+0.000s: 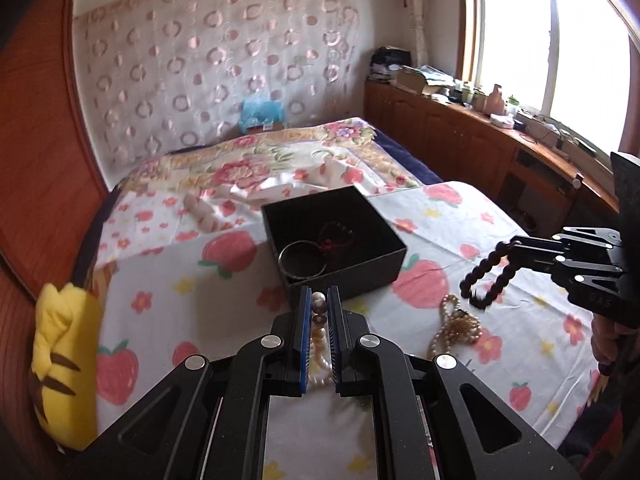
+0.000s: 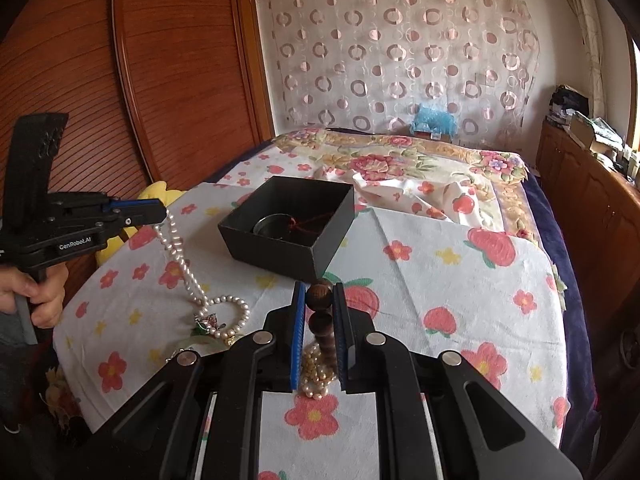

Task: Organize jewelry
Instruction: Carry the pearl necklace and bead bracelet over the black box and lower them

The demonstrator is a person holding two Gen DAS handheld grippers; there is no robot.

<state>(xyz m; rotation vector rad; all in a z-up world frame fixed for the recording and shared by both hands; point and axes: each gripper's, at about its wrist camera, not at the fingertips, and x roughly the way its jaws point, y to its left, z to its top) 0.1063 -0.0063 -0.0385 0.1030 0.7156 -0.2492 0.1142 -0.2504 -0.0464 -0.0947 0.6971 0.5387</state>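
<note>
- Your left gripper has its jaws pinched on the pearl necklace, which trails down onto the bed.
- Your right gripper has its jaws clamped on the dark bead bracelet, above the bed.
- The black box sits mid-bed, a bangle inside.

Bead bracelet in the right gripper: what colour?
Dark brown, wood-like beads, clamped in the right gripper. Shows best in the right wrist view.

Glossy pearl necklace and polished dark wooden bead bracelet contrast with the matt black cardboard box. The bedsheet is soft printed cloth; the wardrobe is varnished wood.
</note>
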